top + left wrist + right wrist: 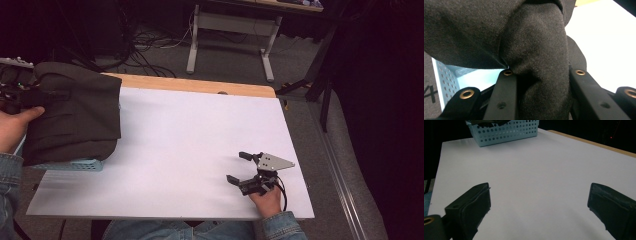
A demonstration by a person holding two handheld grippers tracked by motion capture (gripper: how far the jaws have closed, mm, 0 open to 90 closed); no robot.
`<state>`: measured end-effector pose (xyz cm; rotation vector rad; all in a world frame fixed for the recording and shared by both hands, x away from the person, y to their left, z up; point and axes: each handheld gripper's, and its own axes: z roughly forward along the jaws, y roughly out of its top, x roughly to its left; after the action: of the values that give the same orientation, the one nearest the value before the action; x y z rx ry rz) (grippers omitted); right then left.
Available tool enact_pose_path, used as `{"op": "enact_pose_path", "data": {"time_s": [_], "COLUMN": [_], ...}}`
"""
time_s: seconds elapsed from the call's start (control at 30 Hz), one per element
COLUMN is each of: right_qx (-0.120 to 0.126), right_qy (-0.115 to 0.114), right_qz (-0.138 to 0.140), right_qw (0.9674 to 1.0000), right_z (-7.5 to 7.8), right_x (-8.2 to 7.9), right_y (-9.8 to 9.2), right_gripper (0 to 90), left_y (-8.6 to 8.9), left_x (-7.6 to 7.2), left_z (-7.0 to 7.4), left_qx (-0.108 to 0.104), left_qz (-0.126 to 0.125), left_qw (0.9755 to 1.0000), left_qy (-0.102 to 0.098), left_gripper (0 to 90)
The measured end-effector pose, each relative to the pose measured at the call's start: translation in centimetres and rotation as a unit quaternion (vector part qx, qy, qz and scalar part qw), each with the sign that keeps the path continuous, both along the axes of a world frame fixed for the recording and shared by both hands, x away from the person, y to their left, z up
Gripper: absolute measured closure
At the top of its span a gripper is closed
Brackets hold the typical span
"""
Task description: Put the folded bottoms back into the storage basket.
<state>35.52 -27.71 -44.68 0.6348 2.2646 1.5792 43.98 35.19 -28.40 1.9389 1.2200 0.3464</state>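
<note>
A dark brown-black cloth (75, 117) lies draped over a light blue perforated basket (75, 165) at the table's left edge. In the left gripper view my left gripper (544, 73) is shut on a bunched fold of that cloth (536, 45), with the basket's wall (446, 77) below it. A hand (15, 125) holds this gripper at the far left, partly hidden by the cloth. My right gripper (237, 166) rests open on the white table surface (190, 130) near the front right. Nothing is between its jaws (540, 197). The basket (504, 131) stands far ahead of it.
The white sheet covers a wooden tabletop whose bare strip (200, 86) runs along the far edge. Beyond it are a desk frame (230, 40) and cables on the floor. The table's right edge (297, 150) drops to grey floor.
</note>
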Motion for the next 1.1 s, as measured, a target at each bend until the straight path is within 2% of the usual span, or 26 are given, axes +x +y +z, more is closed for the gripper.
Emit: {"op": "enact_pose_path", "data": {"time_s": [0.57, 0.83, 1.1], "right_qx": [-0.002, -0.002, -0.004], "right_qy": [0.002, 0.002, 0.001], "right_qz": [0.002, 0.002, 0.002], "right_qw": [1.0, 1.0, 1.0], "right_z": [0.0, 0.0, -0.1], "right_x": [0.0, 0.1, 0.1], "right_y": [0.1, 0.1, 0.1], "right_gripper": [5.2, 5.2, 5.2], "left_y": [1.2, 1.7, 2.1], "left_x": [1.9, 3.0, 3.9], "left_z": [-2.1, -3.4, -4.2], "left_qx": [0.014, 0.015, 0.018], "left_qz": [0.0, 0.006, 0.012], "left_qw": [0.9989, 0.9982, 0.9979], "left_qy": [0.045, 0.057, 0.06], "left_gripper": [70.2, 69.6, 68.2]}}
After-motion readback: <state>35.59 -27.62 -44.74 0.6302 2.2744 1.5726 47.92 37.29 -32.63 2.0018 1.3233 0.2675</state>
